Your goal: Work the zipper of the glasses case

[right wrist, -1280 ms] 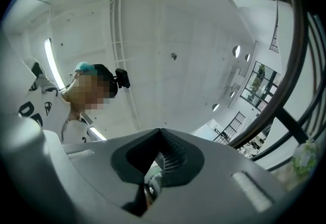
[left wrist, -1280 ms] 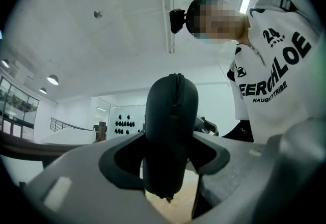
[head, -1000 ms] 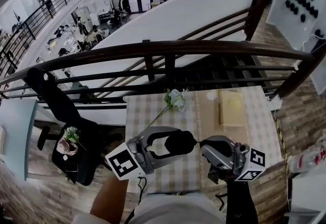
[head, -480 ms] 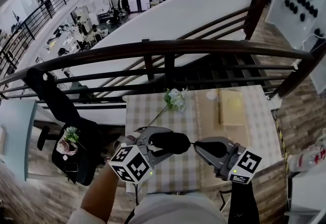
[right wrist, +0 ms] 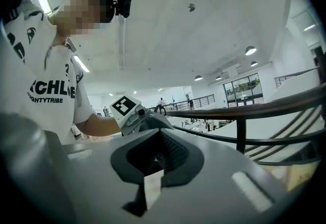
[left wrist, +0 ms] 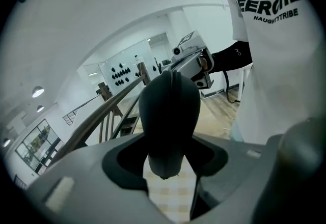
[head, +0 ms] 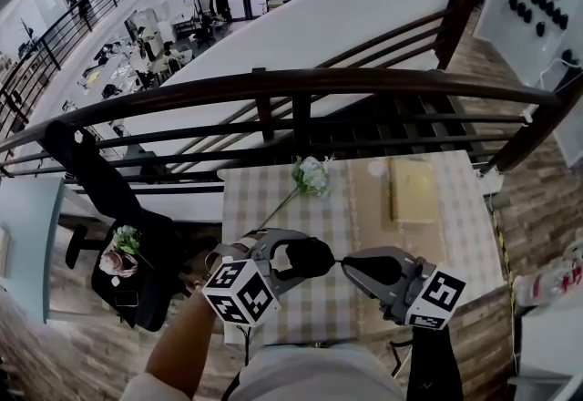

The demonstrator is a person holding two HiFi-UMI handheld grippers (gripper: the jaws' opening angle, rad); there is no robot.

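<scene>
A black oval glasses case [head: 317, 255] is held in the air above the near edge of the checked table [head: 250, 194]. My left gripper [head: 299, 260] is shut on it, one finger on each side, with its marker cube turned up. In the left gripper view the glasses case [left wrist: 168, 108] stands on end between the jaws of the left gripper [left wrist: 167, 164]. My right gripper [head: 346, 264] meets the case's right end, shut on a thin dark zipper pull [right wrist: 136, 198]. In the right gripper view the right gripper [right wrist: 153, 167] has its ribbed pads together.
On the table lie a white flower [head: 312, 176] on a long stem and a flat yellow box [head: 412, 190]. A dark wooden railing [head: 291, 85] runs just beyond the table. A black chair with a bag [head: 137, 253] stands at the left. The person's white shirt [left wrist: 275, 55] is close behind.
Both grippers have drifted left and slightly toward the person with the case. The left gripper has rolled, turning its marker cube upward. The right gripper stays at the case's end.
</scene>
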